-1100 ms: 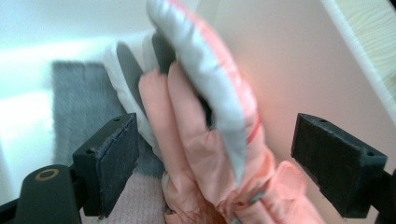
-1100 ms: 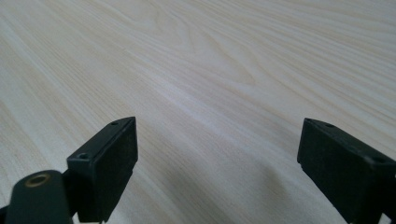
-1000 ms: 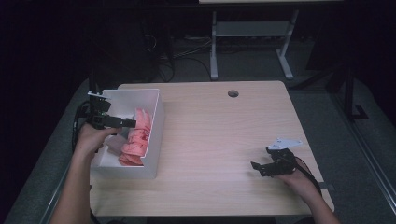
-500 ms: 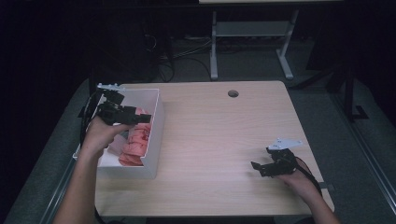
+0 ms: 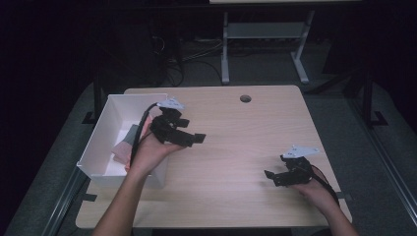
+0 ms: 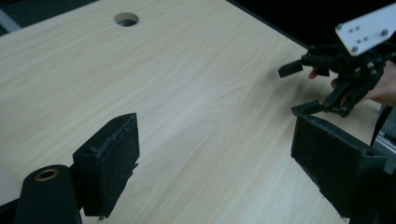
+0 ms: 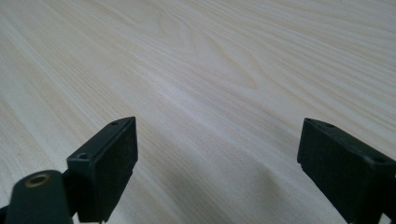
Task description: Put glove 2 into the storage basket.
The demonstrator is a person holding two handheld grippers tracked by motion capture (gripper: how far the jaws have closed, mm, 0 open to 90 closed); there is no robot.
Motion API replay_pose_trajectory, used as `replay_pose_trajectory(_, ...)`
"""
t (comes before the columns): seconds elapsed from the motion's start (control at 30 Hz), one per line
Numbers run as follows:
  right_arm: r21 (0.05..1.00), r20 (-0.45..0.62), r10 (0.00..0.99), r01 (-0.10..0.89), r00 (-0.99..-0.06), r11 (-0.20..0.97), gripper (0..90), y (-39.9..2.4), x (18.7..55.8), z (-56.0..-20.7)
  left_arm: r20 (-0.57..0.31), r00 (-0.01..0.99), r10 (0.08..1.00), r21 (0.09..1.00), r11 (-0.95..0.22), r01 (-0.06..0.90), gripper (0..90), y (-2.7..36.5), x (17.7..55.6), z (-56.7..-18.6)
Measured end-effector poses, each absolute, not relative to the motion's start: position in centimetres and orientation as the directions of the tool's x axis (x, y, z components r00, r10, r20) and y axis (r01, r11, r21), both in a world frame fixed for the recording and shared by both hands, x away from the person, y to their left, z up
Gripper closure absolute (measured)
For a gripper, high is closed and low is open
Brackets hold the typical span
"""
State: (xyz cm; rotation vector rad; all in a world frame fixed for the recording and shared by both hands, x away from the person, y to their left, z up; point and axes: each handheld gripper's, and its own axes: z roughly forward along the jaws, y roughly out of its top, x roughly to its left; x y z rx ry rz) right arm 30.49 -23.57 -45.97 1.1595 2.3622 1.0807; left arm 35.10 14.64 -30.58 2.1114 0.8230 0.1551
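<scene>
The pink cloth [image 5: 121, 147] lay crumpled in the bottom of the white bin [image 5: 112, 105], a soft, folded lump with a greyish patch at its upper edge, partly hidden behind the person's left hand [image 5: 150, 152]. The bin was a rectangular, smooth-walled plastic box sitting at the left edge of the wooden table [image 5: 236, 142]. The left gripper [image 5: 194, 139] was held just beside the bin's right wall, above the tabletop, its 2 jaws wide apart with nothing between them; the left forearm rose from the near edge of the table and crossed the bin's near right corner. The left gripper view looked away from the bin: it showed the left gripper [image 6: 215, 158] with its rough, matte black pads spread over pale, straight-grained wood, the round cable hole [image 6: 126, 19] far off, and the right gripper [image 6: 299, 88] with its grey plate farther off. In the high view the right gripper [image 5: 271, 176] sat well apart from the bin, low near the table's near right corner, the right hand [image 5: 314, 189] behind it. The right gripper view gave the right gripper [image 7: 217, 163] with jaws spread wide and empty over bare wood grain.
</scene>
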Motion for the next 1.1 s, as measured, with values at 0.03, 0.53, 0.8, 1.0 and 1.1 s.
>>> replay_pose_trajectory(0.03, 0.736, 0.059, 0.772, 0.550, -0.633, 0.395, 11.8, -23.6, 30.5, -46.0, -0.170, 0.789, 0.590, 0.753, -0.438, 0.490, 14.9, 13.4, 34.8, -31.4)
replay_pose_trajectory(0.53, 0.739, 0.047, 0.767, 0.539, -0.640, 0.404, 11.8, -23.5, 30.5, -46.1, -0.130, 0.847, 0.516, 0.709, -0.549, 0.443, 14.9, 9.3, 33.4, -38.7)
replay_pose_trajectory(0.8, 0.737, 0.046, 0.766, 0.539, -0.642, 0.407, 11.8, -23.4, 30.5, -46.1, -0.124, 0.851, 0.510, 0.689, -0.573, 0.444, 14.9, 9.0, 33.5, -41.0)
replay_pose_trajectory(1.0, 0.736, 0.045, 0.764, 0.538, -0.644, 0.410, 11.8, -23.4, 30.5, -46.1, -0.111, 0.855, 0.507, 0.659, -0.606, 0.445, 14.9, 8.6, 33.5, -43.0)
replay_pose_trajectory(1.1, 0.736, 0.045, 0.763, 0.538, -0.644, 0.411, 11.8, -23.4, 30.5, -46.1, -0.098, 0.854, 0.511, 0.652, -0.616, 0.443, 14.9, 8.7, 33.6, -43.6)
